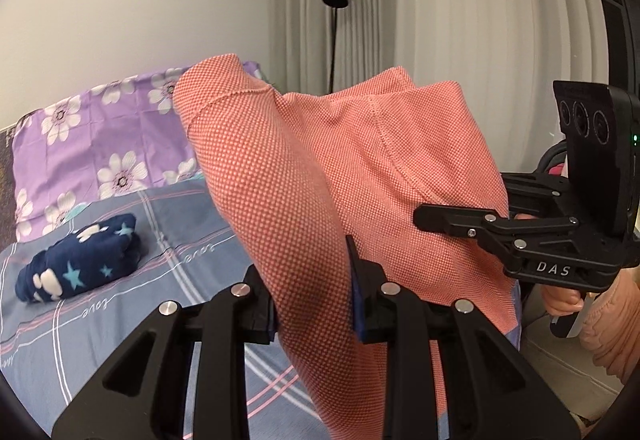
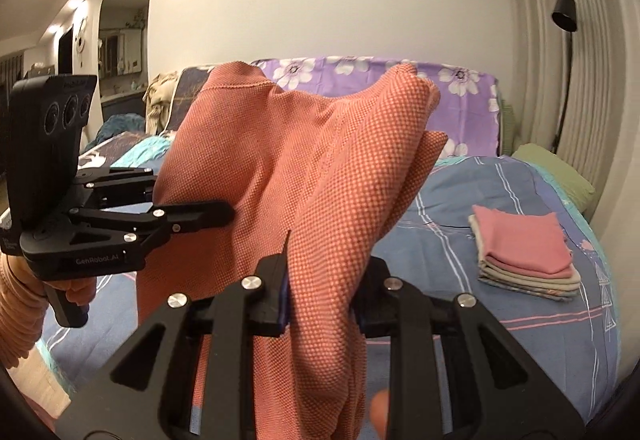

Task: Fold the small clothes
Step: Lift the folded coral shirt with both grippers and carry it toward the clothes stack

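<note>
Left wrist view: the left tool [image 1: 312,280] is closed narrow on a thick bunch of the cloth [image 1: 320,160], an orange-pink knit garment. The cloth rises between the fingers, stands up in front of the camera and hangs away to the right, where the right tool [image 1: 424,220] reaches in from the side and meets its far edge. So the cloth's long axis runs from tool to tool, held up in the air above the bed [image 1: 132,320], not lying on it. A dark blue starred bundle [image 1: 80,260] sits on the bed to the left, well apart.

Right wrist view: the right tool [image 2: 324,280] is likewise pinched narrow on a gathered fold of the same cloth [image 2: 280,160], which drapes down past the fingers. The left tool [image 2: 224,214] comes in from the left and touches the cloth's other side. Both hands are equally near, each gripping one end. A pile [image 2: 524,252] of folded pieces lies on the bed [image 2: 440,200] to the right, well apart. I judge the next move to be lowering the cloth onto the bed to spread it.
</note>
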